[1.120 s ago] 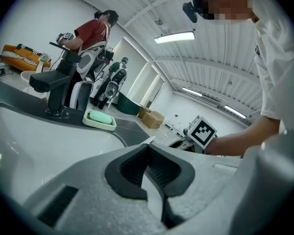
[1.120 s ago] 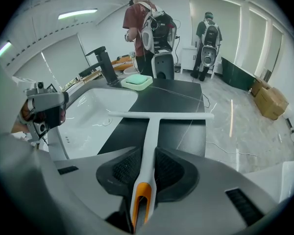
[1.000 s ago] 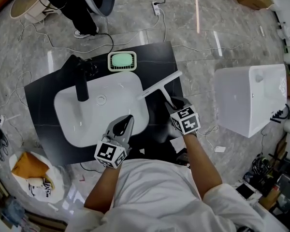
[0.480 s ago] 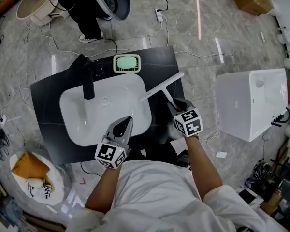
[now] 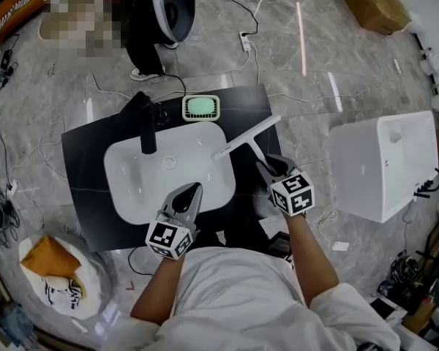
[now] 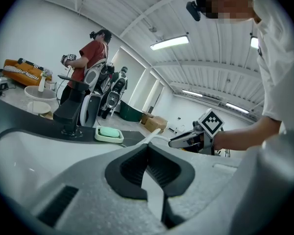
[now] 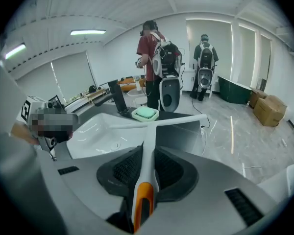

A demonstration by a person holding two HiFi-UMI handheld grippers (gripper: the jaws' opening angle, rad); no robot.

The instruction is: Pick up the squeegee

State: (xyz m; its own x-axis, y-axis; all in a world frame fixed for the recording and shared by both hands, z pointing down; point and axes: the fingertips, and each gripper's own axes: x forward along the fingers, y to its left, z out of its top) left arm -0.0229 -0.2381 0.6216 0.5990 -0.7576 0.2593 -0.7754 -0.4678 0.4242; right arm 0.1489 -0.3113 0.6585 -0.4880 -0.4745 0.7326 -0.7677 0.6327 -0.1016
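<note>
Over the dark desk's (image 5: 84, 152) right side beside the white basin (image 5: 132, 185), your right tool (image 5: 265, 164) pinches the squeegee (image 5: 249, 134) by its orange-ended handle — white, T-shaped, blade crosswise near the green soap dish (image 5: 201, 107) and black faucet (image 5: 146, 130) — while your left tool (image 5: 194, 189) hovers pressed together, empty, above the basin.

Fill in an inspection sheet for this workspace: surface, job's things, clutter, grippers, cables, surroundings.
Surface: black counter with white basin and black faucet.
Job's things: squeegee, handle gripped, blade over the counter's right part.
Clutter: green soap dish behind the basin.
Grippers: right gripper shut on the squeegee; left gripper shut, empty, over the basin.
Cables: loose cables on the floor.
Surroundings: white fixture, cardboard box, standing person.
</note>
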